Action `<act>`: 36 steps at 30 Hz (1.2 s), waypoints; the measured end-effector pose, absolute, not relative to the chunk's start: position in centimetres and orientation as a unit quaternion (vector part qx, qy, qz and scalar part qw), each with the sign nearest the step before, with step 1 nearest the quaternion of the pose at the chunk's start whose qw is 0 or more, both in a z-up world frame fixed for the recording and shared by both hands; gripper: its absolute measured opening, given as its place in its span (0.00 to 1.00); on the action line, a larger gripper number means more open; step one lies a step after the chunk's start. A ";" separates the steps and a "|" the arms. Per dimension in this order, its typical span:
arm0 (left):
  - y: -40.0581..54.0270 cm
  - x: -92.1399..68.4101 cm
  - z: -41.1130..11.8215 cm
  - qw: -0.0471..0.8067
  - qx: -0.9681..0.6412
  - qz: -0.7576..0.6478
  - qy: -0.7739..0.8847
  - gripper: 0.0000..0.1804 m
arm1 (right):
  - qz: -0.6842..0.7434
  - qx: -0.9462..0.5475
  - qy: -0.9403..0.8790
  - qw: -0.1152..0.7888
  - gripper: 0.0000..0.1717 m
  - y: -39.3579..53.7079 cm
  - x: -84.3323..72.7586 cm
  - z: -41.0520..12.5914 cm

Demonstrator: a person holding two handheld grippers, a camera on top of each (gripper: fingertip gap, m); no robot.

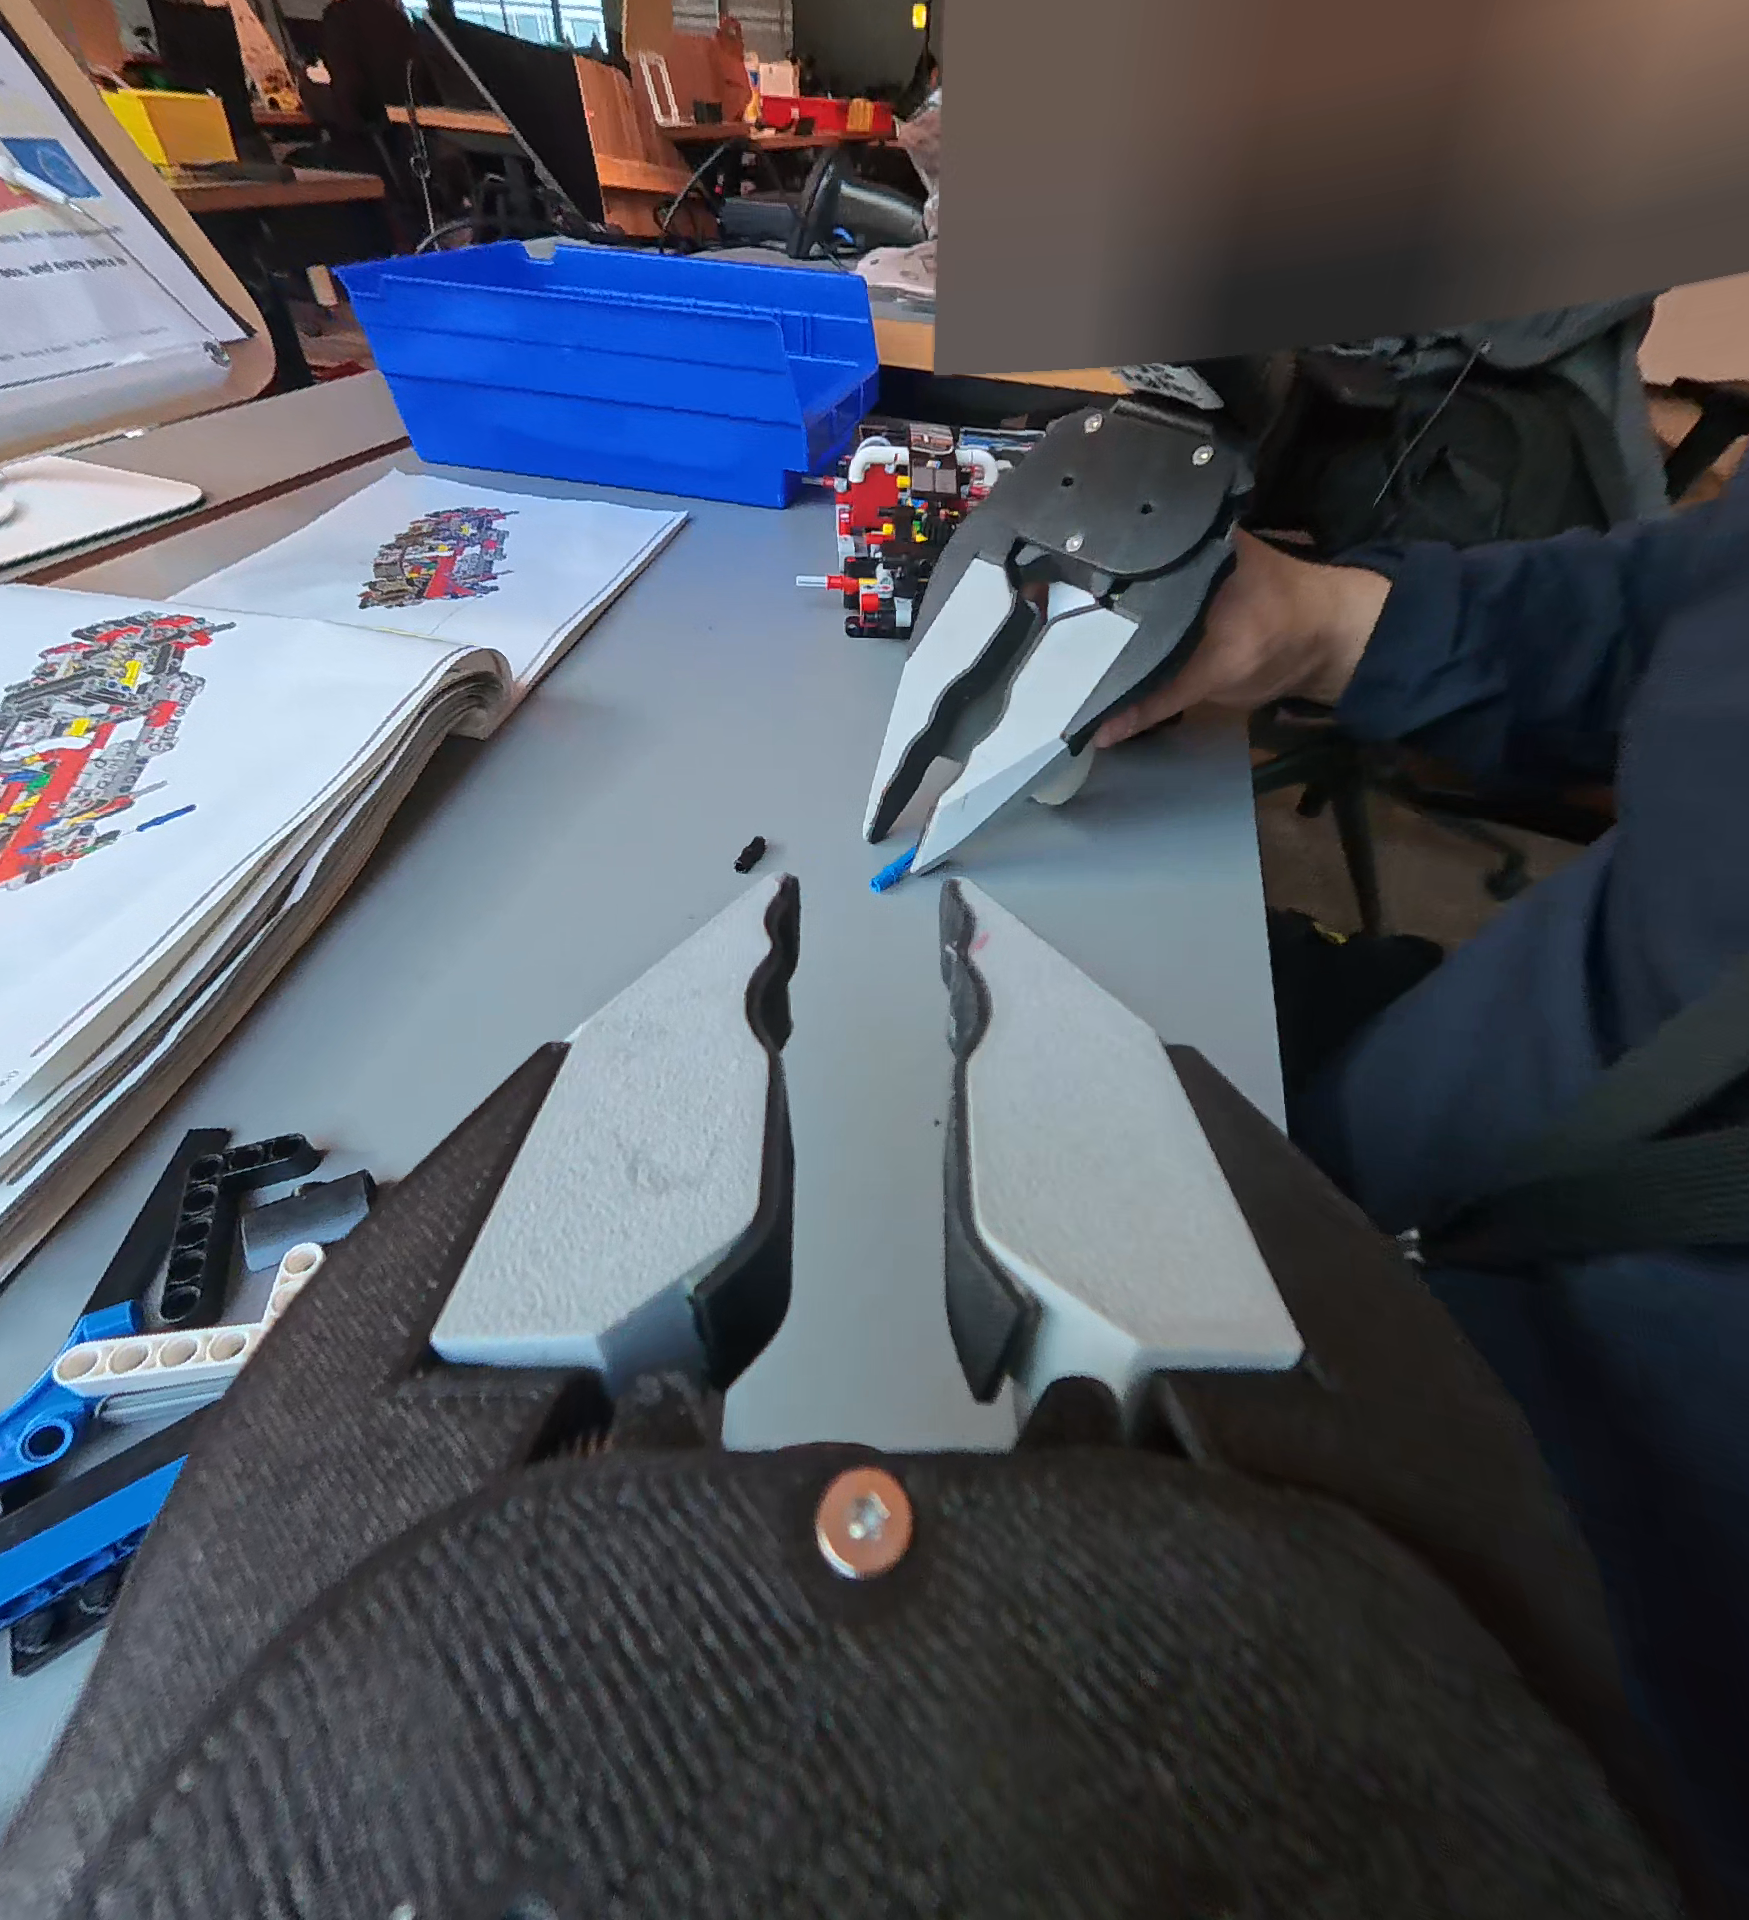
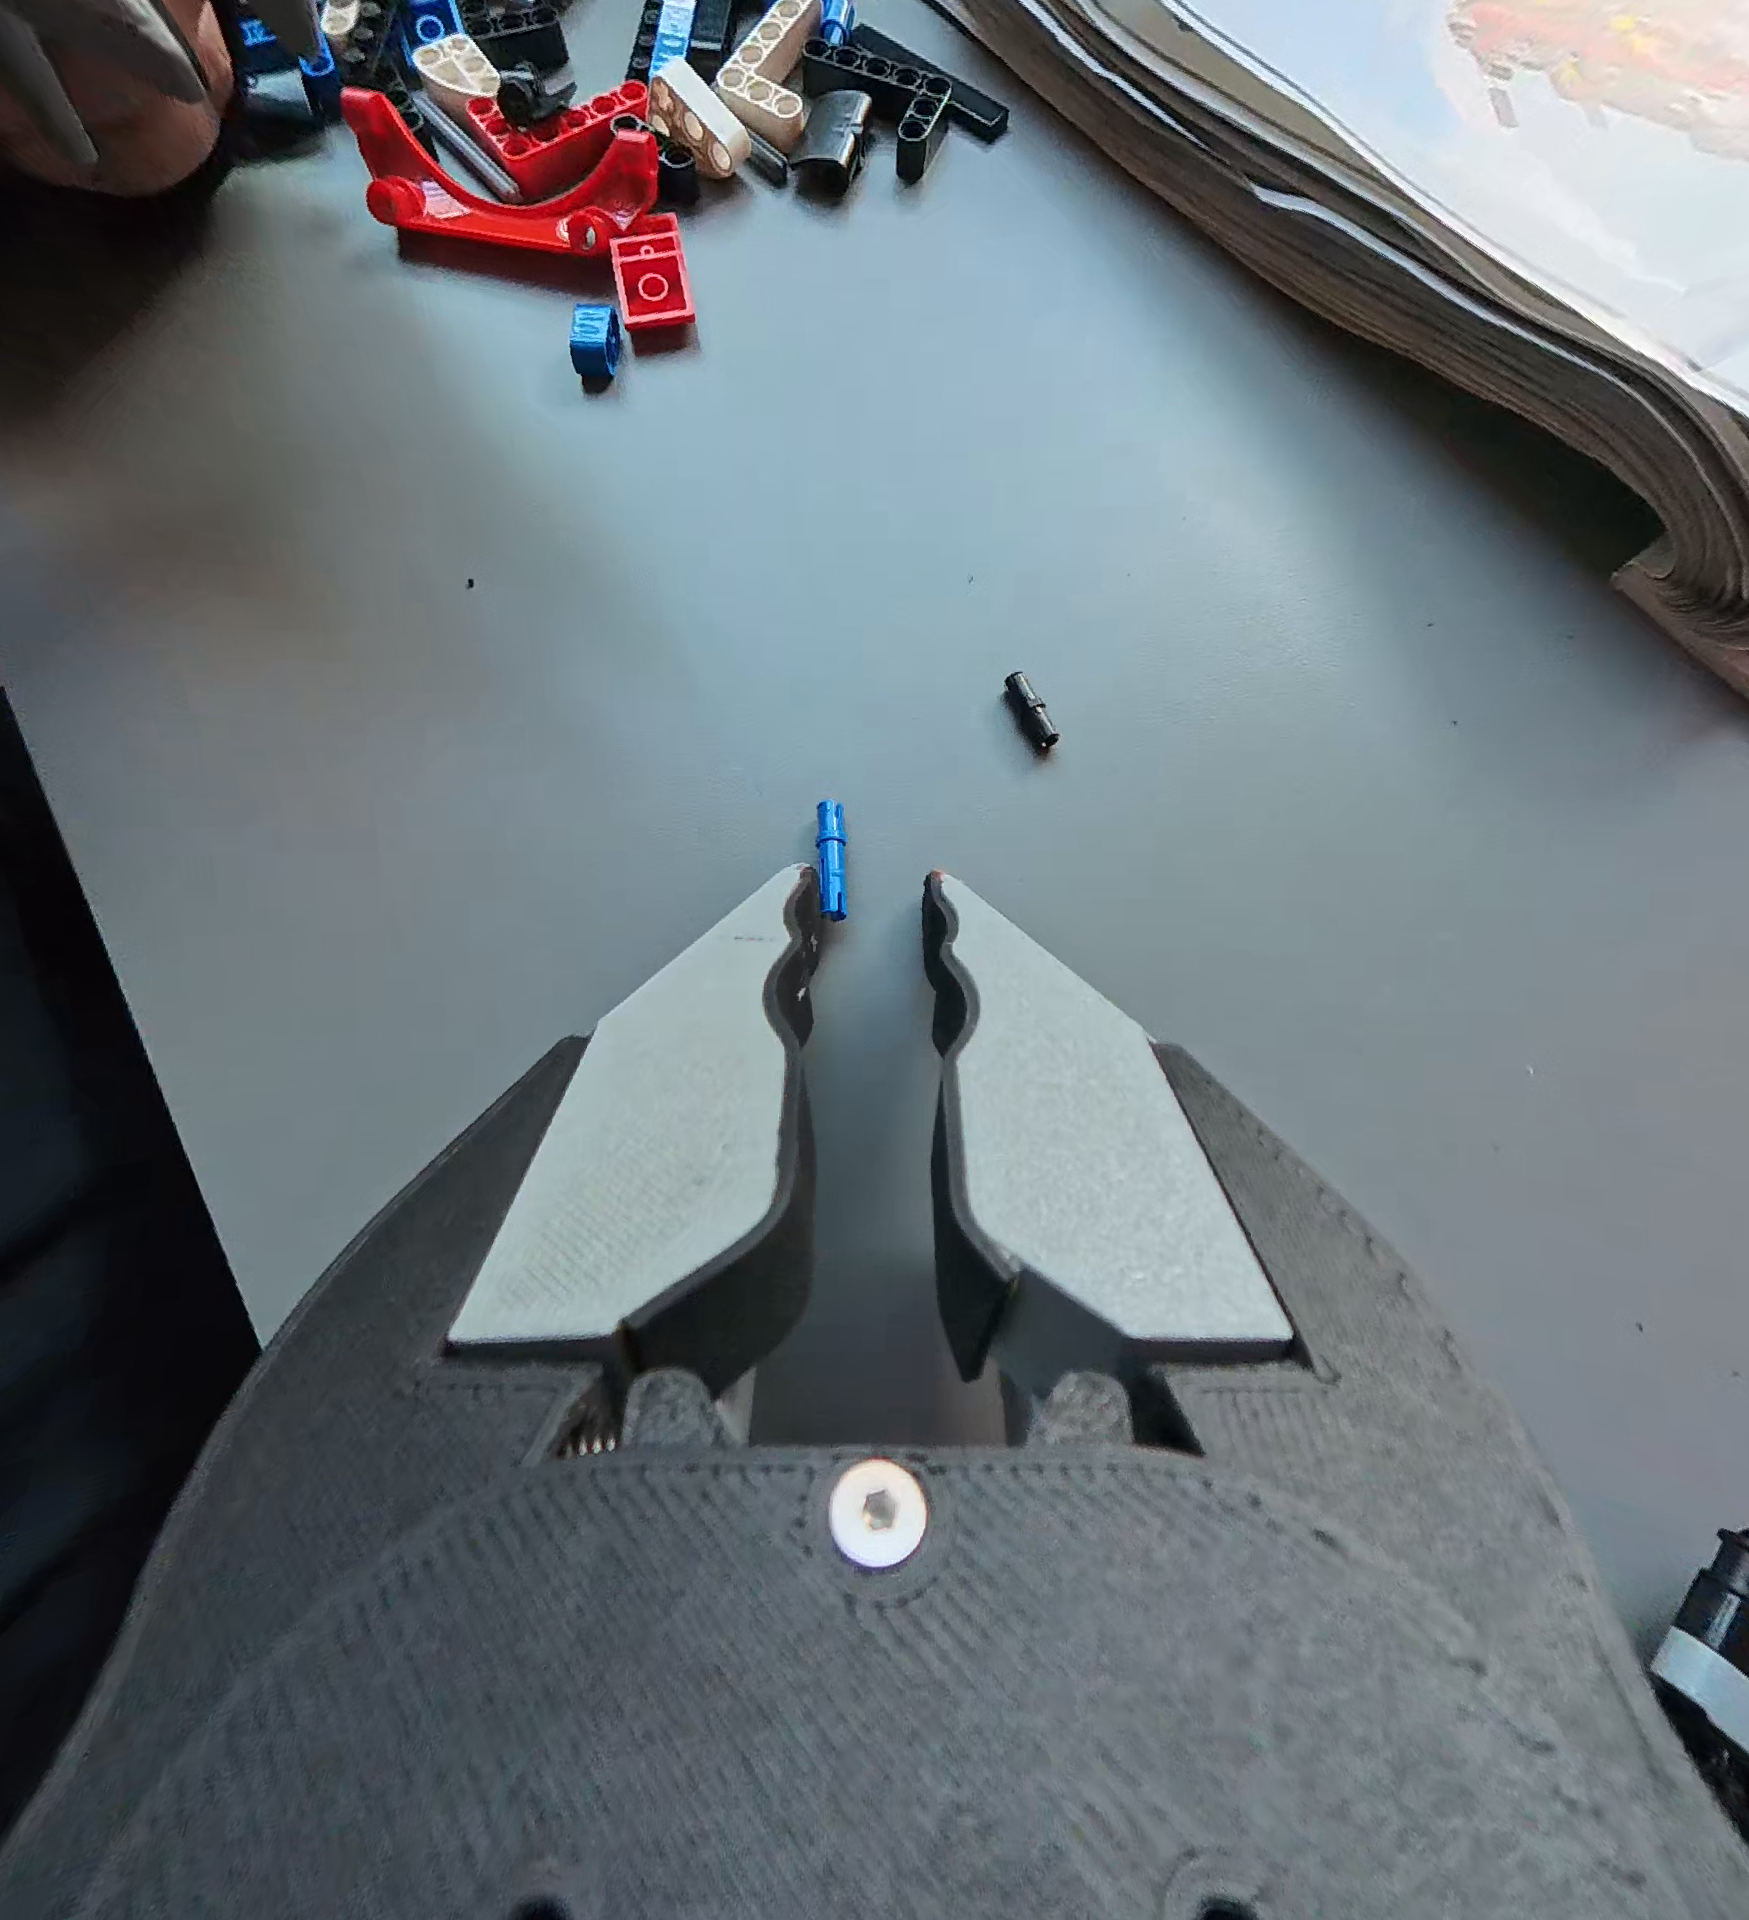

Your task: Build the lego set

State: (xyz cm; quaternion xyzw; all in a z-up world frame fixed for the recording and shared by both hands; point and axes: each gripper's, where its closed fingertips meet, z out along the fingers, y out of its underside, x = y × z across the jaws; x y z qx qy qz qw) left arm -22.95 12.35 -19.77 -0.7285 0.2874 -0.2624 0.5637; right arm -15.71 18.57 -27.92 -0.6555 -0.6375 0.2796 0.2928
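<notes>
right gripper [image 2: 868, 883]: jaws spread, blue pin [image 2: 830, 862] lying loose beside left pad | left gripper [image 1: 870, 894]: spread, nothing held, black pin [image 1: 749, 853] near on table [image 1: 641, 727]

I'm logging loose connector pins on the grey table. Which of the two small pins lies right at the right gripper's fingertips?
The blue pin: it lies beside the right gripper's left fingertip, jaws open, not clamped. The black pin sits apart, farther toward the open booklet.

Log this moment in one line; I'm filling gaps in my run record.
left hand-held gripper: open, bare | right hand-held gripper: open, beside blue pin on table | black pin: loose nearby
</notes>
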 end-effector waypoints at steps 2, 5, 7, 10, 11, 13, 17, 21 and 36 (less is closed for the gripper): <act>12.3 -23.1 -19.6 0.565 -0.727 -0.268 0.284 0.14 | 0.277 -0.654 -0.640 0.294 0.10 18.5 -15.7 -27.9; 12.4 -23.1 -19.6 0.571 -0.726 -0.254 0.288 0.14 | 0.269 -0.647 -0.647 0.300 0.12 18.4 -15.7 -28.0; 12.3 -23.1 -19.5 0.578 -0.722 -0.244 0.292 0.13 | 0.267 -0.642 -0.652 0.301 0.12 18.2 -15.7 -28.0; 12.5 -23.3 -19.4 0.582 -0.723 -0.237 0.287 0.13 | 0.269 -0.634 -0.655 0.309 0.12 18.1 -15.7 -27.7; 12.6 -23.5 -19.3 0.586 -0.722 -0.234 0.283 0.13 | 0.272 -0.632 -0.655 0.313 0.12 18.0 -15.7 -27.6; 12.8 -23.9 -18.9 0.596 -0.720 -0.228 0.273 0.13 | 0.277 -0.628 -0.652 0.321 0.12 18.0 -15.7 -27.2; 12.9 -24.3 -18.7 0.602 -0.719 -0.228 0.262 0.13 | 0.272 -0.633 -0.653 0.315 0.12 18.0 -15.3 -27.5; 12.8 -24.0 -19.0 0.599 -0.720 -0.222 0.271 0.13 | 0.256 -0.628 -0.662 0.318 0.12 17.8 -15.1 -27.8; 12.7 -24.8 -18.3 0.605 -0.713 -0.254 0.246 0.13 | 0.278 -0.646 -0.647 0.294 0.10 18.0 -15.1 -27.9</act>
